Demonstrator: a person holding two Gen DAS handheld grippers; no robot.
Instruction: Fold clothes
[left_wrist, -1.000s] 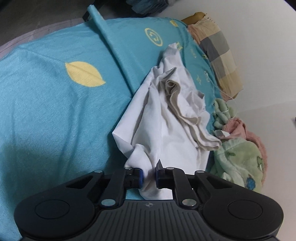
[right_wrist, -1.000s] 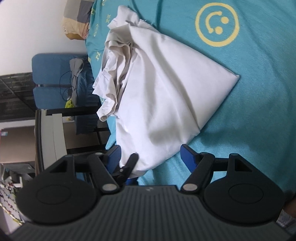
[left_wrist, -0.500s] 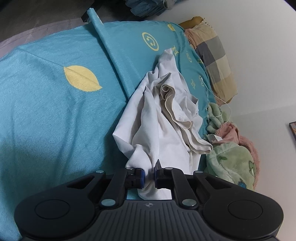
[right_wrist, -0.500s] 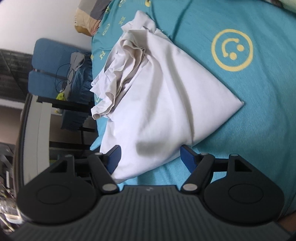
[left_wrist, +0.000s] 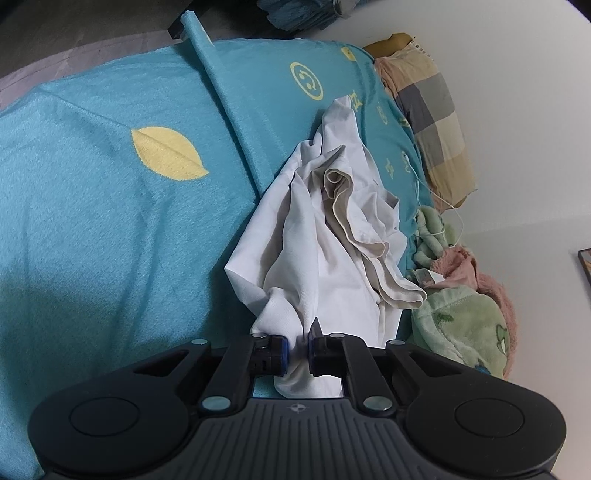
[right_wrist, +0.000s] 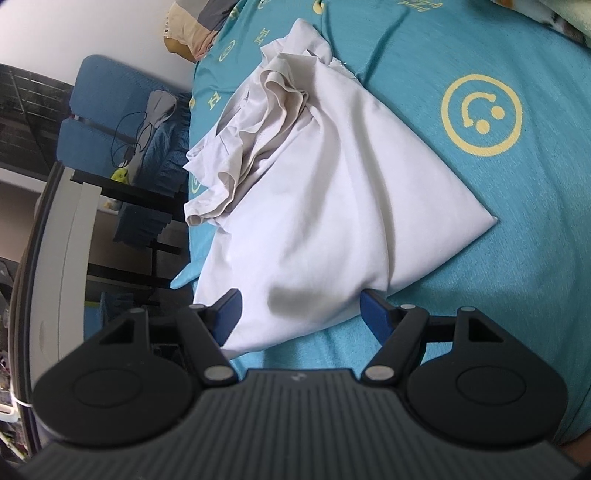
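A crumpled white garment (left_wrist: 332, 243) with a beige trim lies on a teal bedspread (left_wrist: 110, 221). In the left wrist view my left gripper (left_wrist: 298, 352) is shut on the near edge of the garment, the cloth pinched between its blue pads. The right wrist view shows the same white garment (right_wrist: 325, 206) spread in a rough triangle. My right gripper (right_wrist: 300, 308) stands open over its near edge, with the cloth lying between the wide fingers and the pads not pressing on it.
A checked pillow (left_wrist: 432, 118) and green and pink plush toys (left_wrist: 465, 314) lie along the wall side of the bed. Past the bed's other edge stand a blue chair (right_wrist: 110, 122) and a dark table frame (right_wrist: 122, 206).
The right wrist has rolled, so the garment and bed edge have turned in its view. The left gripper keeps its hold and has hardly moved.
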